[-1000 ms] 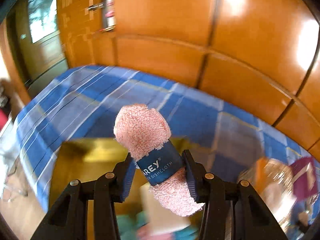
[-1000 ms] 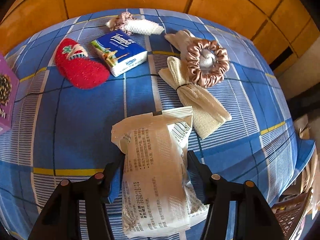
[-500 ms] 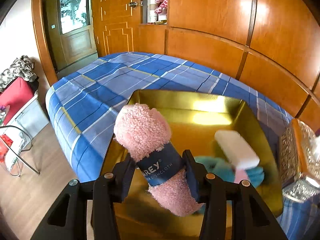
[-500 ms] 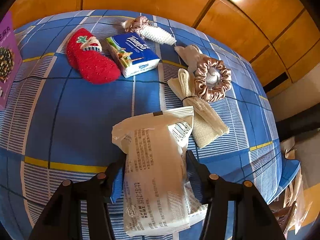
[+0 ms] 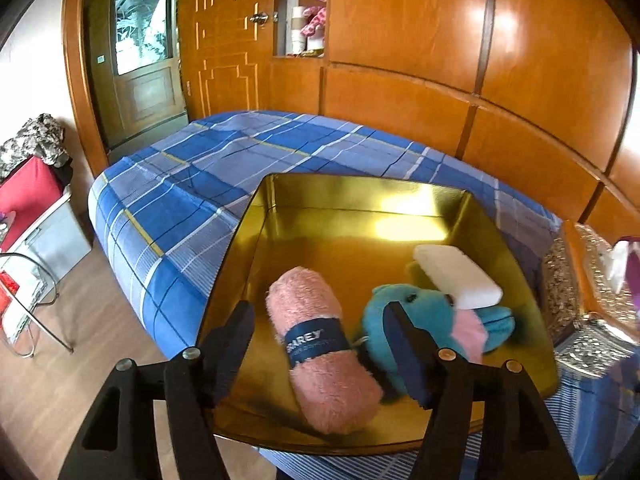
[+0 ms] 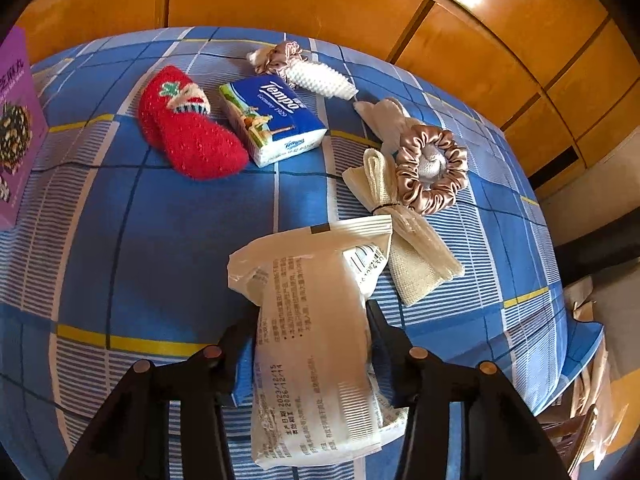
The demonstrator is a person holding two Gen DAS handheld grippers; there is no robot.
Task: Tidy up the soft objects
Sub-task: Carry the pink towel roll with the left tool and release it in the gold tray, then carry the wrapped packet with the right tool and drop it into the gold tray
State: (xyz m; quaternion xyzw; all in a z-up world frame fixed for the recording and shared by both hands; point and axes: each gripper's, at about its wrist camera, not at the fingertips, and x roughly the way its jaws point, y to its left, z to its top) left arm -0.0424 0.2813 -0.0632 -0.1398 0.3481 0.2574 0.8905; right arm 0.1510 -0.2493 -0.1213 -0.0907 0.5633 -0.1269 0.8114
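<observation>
In the left wrist view a pink rolled dishcloth (image 5: 320,340) with a blue band lies in the gold tray (image 5: 360,196), beside a teal plush toy (image 5: 424,320) and a white sponge block (image 5: 456,276). My left gripper (image 5: 324,332) is open, its fingers on either side of the dishcloth and not touching it. In the right wrist view my right gripper (image 6: 312,320) is shut on a white plastic packet (image 6: 316,320), held above the blue plaid bed cover (image 6: 160,240).
On the bed lie a red Christmas sock (image 6: 188,136), a Tempo tissue pack (image 6: 272,120), a white bumpy roll with a scrunchie (image 6: 316,76), a satin scrunchie (image 6: 432,168), a tied beige cloth (image 6: 404,236) and a purple box (image 6: 16,128). A silver patterned box (image 5: 580,292) stands right of the tray.
My left gripper has opened and the pink dishcloth now lies in the gold tray. My right gripper still holds the packet and the view has shifted slightly.
</observation>
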